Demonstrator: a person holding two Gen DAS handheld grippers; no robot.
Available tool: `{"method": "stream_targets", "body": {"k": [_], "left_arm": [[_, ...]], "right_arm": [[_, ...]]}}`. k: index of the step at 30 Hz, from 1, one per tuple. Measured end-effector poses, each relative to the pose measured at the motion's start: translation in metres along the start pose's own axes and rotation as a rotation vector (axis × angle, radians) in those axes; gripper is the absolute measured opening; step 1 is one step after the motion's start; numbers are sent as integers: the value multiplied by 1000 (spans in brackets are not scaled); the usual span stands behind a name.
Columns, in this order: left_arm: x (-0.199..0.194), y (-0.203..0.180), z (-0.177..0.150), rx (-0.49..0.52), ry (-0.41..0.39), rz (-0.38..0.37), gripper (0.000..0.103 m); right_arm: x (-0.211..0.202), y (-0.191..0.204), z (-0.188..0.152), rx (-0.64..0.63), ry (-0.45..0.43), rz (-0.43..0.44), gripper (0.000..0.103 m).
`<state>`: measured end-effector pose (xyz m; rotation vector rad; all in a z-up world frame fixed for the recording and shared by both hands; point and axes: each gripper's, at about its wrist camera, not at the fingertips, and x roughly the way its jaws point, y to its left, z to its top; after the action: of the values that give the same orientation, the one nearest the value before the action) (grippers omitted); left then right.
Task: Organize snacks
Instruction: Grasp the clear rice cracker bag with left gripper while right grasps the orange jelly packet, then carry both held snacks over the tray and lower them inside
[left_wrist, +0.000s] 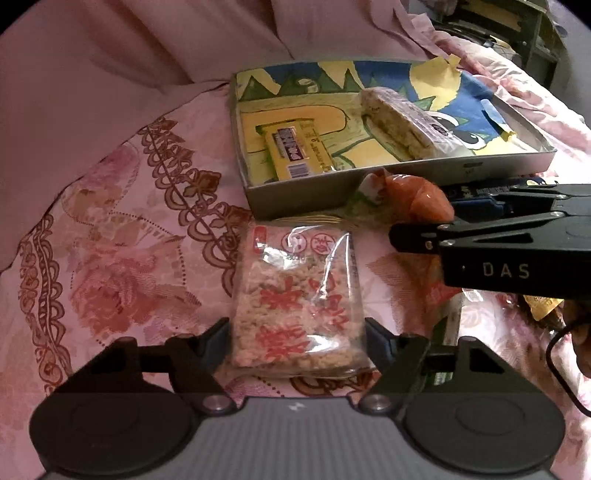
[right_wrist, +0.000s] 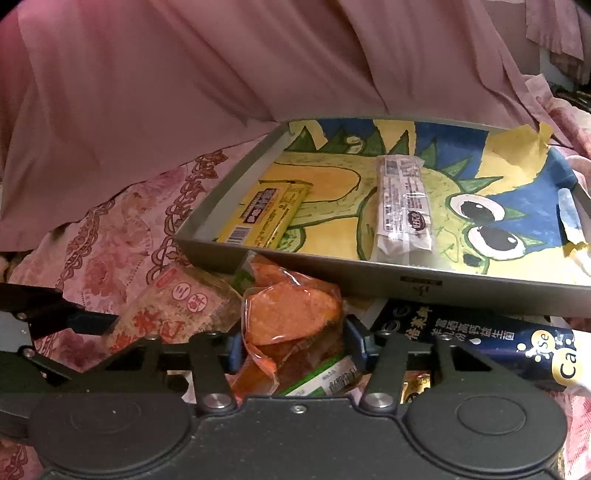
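A clear packet of rice crackers (left_wrist: 295, 302) with red lettering lies on the pink floral sheet, just in front of the tray. My left gripper (left_wrist: 295, 328) straddles its near end, and both pads touch its sides. My right gripper (right_wrist: 295, 343) is shut on an orange vacuum-packed snack (right_wrist: 291, 317) that rests against the tray's front wall. In the left wrist view its black fingers (left_wrist: 413, 240) reach in from the right to the orange snack (left_wrist: 417, 195). The grey tray (right_wrist: 207, 251), lined with a dinosaur drawing, holds a yellow bar (right_wrist: 266, 214) and a clear-wrapped bar (right_wrist: 402, 206).
A dark blue packet (right_wrist: 480, 339) lies to the right under the tray's front edge, with more small packets beneath my right gripper. Plain pink fabric (left_wrist: 129, 66) rises behind the tray. Dark furniture (left_wrist: 517, 22) stands at the far right. A black cable (left_wrist: 557, 354) hangs at the right.
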<state>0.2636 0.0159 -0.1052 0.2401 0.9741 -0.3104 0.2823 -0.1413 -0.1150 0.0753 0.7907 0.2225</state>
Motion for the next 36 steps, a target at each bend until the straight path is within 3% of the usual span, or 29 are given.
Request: {"method": "stream_targets", "body": {"k": [9,19,30,36], "left_arm": [[-5,3,-3,-67,10,-21,76],[-23,23,-11,-303,37,-97,75],[-61,23,-9,-352,-172,-115,75],[-68,21,7,-400,-293,-127,75]], "right_arm": [[-10,5,-6,-4,-13,12,51],[-43,6,-10,20,-50,15,51],[-94,10,-15,-7,-131,0,51],[-120,-1,6,-43,-202,-33,51]]}}
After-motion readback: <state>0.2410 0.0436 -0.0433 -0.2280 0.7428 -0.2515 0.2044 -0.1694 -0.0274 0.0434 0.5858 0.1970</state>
